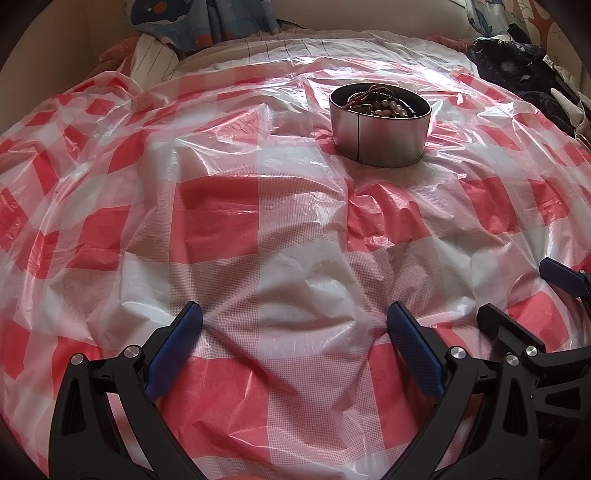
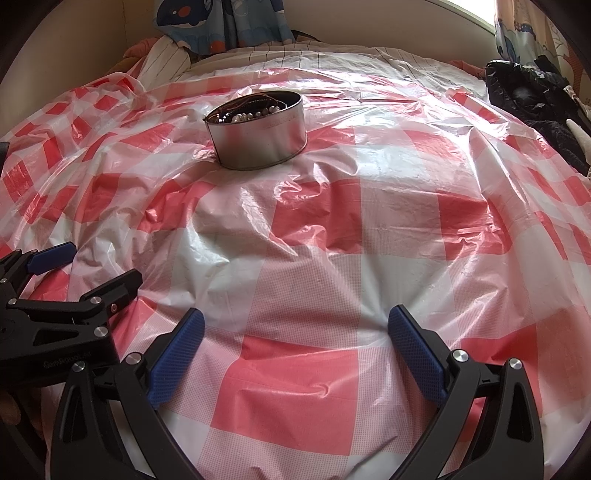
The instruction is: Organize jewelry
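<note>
- Jewelry (image 1: 382, 105) lies piled inside a round metal tin (image 1: 380, 136), which stands upright on the red-and-white checked plastic sheet (image 1: 295, 221); none shows on the sheet around the tin.
- That heap fits two readings: pieces already gathered into the tin, or a mixed lot waiting to be taken out and sorted. The pictures do not settle which.
- Inside the tin, a strand of pale pearl-like beads (image 2: 255, 114) runs across the heap, with darker beads and thin brownish cords or chains tangled over it. Single pieces are too small to tell apart.
- The tin's open top, with no lid in view, leaves the contents reachable from above, probably why it sits out in the middle of the sheet, away from the clutter.
- Left gripper (image 1: 295, 325) hovers low over the sheet, well short of the tin on the near side, its blue-padded fingers (image 1: 177, 350) spread wide and holding nothing.
- Right gripper (image 2: 295, 328) is likewise on the near side of the tin, fingers apart and empty; the left gripper shows just beside it at the left edge of its view.
- Beyond the tin lie striped bedding (image 1: 266, 46) and a patterned curtain (image 1: 207, 18); to the tin's right, a dark heap of clothing (image 1: 517, 70).
- Both grippers' spread, low pose suits either a reach toward the tin or a rest.
</note>
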A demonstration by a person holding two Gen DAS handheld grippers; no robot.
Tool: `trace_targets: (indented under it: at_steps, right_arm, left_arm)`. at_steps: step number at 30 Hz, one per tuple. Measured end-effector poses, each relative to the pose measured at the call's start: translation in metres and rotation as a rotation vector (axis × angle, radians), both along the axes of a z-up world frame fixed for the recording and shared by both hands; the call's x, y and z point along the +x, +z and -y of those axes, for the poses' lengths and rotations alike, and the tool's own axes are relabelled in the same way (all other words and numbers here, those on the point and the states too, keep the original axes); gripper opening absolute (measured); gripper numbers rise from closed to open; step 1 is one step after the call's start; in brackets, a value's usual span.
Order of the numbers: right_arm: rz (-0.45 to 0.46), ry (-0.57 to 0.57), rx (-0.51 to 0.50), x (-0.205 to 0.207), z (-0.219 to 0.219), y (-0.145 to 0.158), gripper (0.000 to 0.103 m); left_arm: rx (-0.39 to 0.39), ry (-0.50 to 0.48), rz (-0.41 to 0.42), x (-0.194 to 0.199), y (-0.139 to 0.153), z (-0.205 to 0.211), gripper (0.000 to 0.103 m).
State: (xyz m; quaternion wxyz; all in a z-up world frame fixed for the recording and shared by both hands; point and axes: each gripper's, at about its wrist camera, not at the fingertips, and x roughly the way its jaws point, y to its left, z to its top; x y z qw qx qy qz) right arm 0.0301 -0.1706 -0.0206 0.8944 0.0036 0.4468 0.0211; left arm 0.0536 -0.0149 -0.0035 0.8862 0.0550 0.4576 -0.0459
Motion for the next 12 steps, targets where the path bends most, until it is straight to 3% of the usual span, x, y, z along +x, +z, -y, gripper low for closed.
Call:
trace_targets:
  at_steps: [12]
  right_arm:
    - [0.027,0.0,0.002,-0.004,0.001,0.001,0.096]
  left_arm:
    - [0.015,0.016,0.003,-0.014,0.008,-0.009,0.096]
